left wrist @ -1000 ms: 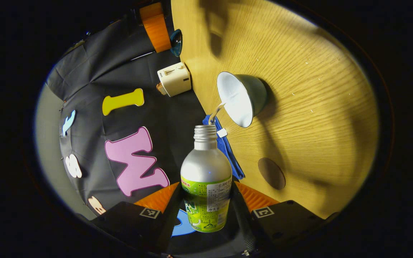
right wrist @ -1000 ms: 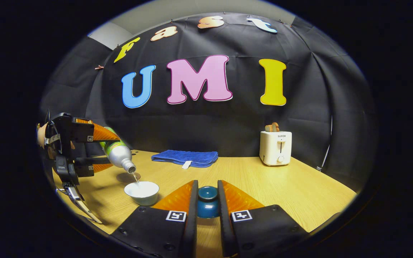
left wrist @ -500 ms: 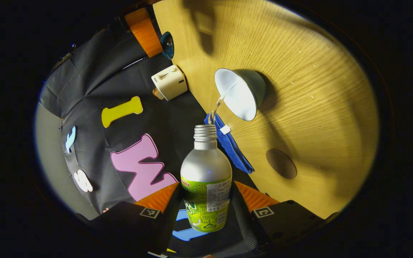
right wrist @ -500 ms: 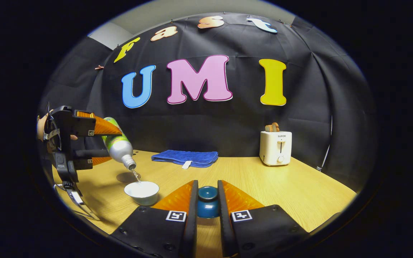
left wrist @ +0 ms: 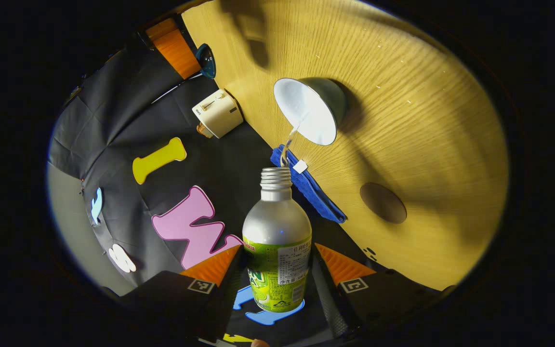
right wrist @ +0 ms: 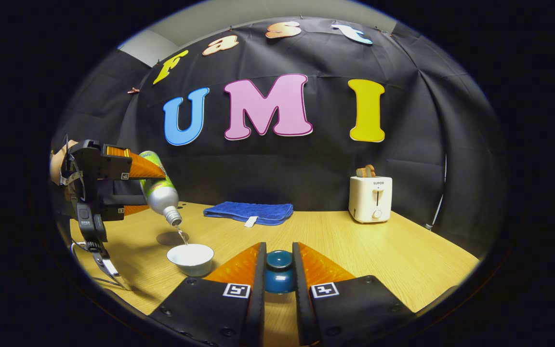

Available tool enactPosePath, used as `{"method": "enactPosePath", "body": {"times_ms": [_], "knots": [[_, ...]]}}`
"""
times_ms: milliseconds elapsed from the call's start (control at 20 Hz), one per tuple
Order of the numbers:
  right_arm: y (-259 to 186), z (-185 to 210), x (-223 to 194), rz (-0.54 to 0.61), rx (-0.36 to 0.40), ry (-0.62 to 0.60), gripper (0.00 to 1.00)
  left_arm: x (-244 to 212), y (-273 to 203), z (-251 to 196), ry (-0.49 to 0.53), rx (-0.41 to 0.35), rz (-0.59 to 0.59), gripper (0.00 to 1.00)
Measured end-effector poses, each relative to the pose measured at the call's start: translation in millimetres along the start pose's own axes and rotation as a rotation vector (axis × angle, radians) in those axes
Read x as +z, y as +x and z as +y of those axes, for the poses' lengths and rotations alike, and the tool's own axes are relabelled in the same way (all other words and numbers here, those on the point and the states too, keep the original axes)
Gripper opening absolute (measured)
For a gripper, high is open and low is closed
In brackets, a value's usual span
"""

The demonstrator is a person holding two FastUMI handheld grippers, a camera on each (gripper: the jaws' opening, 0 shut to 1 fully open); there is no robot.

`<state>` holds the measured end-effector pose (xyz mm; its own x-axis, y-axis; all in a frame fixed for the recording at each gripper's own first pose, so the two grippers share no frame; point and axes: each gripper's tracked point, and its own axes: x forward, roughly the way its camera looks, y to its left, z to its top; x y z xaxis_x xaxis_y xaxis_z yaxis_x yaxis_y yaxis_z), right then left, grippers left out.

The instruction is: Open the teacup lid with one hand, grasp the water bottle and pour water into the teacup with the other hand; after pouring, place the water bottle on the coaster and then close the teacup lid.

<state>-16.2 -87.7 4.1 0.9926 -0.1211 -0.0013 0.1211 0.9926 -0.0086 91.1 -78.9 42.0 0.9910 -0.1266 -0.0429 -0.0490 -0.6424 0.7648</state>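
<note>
Compared with a second ago, the left tool point(right wrist: 135, 190) now holds the water bottle point(right wrist: 158, 193) higher above the surface point(right wrist: 403, 255) and tipped more steeply, both fingers clamped on its body. A thin stream falls from its mouth into the white teacup point(right wrist: 191, 259), lid off, near the round coaster point(left wrist: 383, 203). The right tool point(right wrist: 277, 265) grips the blue teacup lid point(right wrist: 279, 272) just above the surface.
</note>
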Motion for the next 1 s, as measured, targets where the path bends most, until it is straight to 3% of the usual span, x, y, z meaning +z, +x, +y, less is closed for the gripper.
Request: {"method": "enactPosePath", "body": {"times_ms": [300,600,750,1000], "knots": [[0.1,-0.1,-0.2,0.0,0.0,0.0,0.31,3.1,-1.9,16.1,0.127,0.064,-0.012,0.79],[-0.1,0.1,0.0,0.0,0.0,0.0,0.31,5.0,-0.9,12.5,0.094,0.05,-0.031,0.8],[-0.1,0.0,-0.2,0.0,0.0,0.0,0.31,4.2,1.4,-9.4,-0.068,-0.008,-0.045,0.79],[0.4,0.1,-0.3,0.0,0.0,0.0,0.31,20.4,1.3,-34.5,-0.564,-0.085,-0.063,0.79]]}}
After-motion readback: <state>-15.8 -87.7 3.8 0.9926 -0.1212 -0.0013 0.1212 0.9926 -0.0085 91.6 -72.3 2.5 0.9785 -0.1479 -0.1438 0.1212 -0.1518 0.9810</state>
